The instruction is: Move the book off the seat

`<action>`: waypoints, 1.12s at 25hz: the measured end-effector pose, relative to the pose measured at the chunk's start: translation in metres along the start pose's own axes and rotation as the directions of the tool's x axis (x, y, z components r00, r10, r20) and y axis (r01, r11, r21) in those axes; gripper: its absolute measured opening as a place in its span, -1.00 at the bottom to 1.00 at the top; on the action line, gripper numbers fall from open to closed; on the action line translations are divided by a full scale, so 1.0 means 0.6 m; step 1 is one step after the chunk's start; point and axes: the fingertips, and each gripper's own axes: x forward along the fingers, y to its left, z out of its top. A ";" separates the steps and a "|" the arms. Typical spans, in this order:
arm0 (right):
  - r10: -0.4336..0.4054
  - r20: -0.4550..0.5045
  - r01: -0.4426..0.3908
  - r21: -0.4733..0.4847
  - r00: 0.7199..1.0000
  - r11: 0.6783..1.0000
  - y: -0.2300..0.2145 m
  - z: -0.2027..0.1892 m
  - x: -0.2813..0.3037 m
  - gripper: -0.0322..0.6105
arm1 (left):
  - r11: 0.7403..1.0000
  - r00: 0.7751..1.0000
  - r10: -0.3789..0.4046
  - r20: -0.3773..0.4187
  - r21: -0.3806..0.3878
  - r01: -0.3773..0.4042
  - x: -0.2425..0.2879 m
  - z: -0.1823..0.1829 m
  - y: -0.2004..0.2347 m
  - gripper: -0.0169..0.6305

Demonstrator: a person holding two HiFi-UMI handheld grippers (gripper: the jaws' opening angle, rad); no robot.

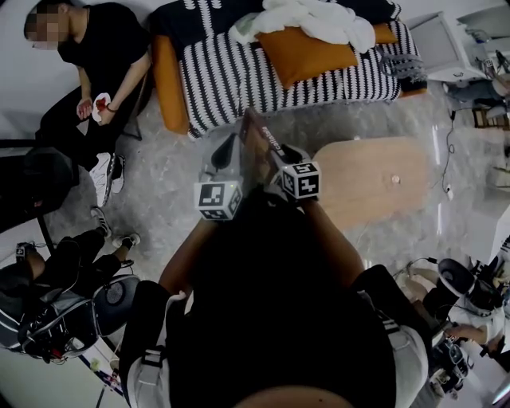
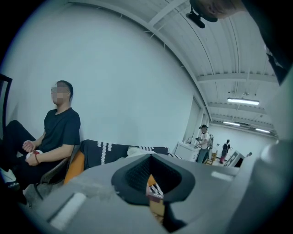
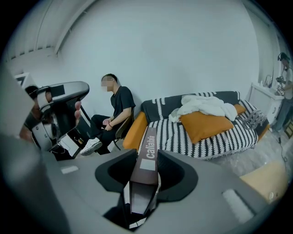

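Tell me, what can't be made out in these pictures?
- Book: right gripper view shows just its spine, clamped in the right tongs; covers hidden, title blurred.
- Left tongs: left gripper view shows only a sliver in their gap; whether they grip is unclear.
- Small object on the wooden table, head view: too small to name.

Left hand-held gripper (image 1: 229, 151) and right hand-held gripper (image 1: 276, 159), both clamped on the book (image 1: 255, 135), hang over bare floor (image 1: 171, 179). I see the striped sofa (image 1: 231, 80) blocking straight ahead, its seat crowded by an orange cushion (image 1: 307, 52) and white blanket (image 1: 319, 20). Right side: low wooden table (image 1: 374, 199), top mostly open. Left side: seated person (image 1: 96, 88), with a clear floor strip between their feet and the sofa end. Backpack (image 1: 36, 319) sits behind-left, cabled gear (image 1: 470, 291) behind-right.
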 end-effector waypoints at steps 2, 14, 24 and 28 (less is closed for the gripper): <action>0.002 0.001 -0.002 -0.004 1.000 1.000 0.004 -0.004 0.002 -0.42 | 1.000 1.000 0.003 0.001 -0.006 -0.003 -0.005 -0.005 0.002 -0.93; -0.031 0.001 0.031 -0.004 1.000 1.000 0.019 -0.014 0.004 -0.42 | 0.999 1.000 -0.027 -0.009 -0.034 0.027 -0.020 -0.025 0.018 -0.93; -0.111 0.013 0.111 0.035 0.994 0.993 0.031 -0.036 0.000 -0.42 | 0.989 0.989 -0.141 -0.037 -0.051 0.139 -0.031 -0.062 0.022 -0.93; -0.136 0.005 0.135 0.050 0.991 0.990 0.017 -0.040 -0.020 -0.42 | 0.985 0.985 -0.168 -0.047 -0.057 0.166 -0.023 -0.060 0.006 -0.93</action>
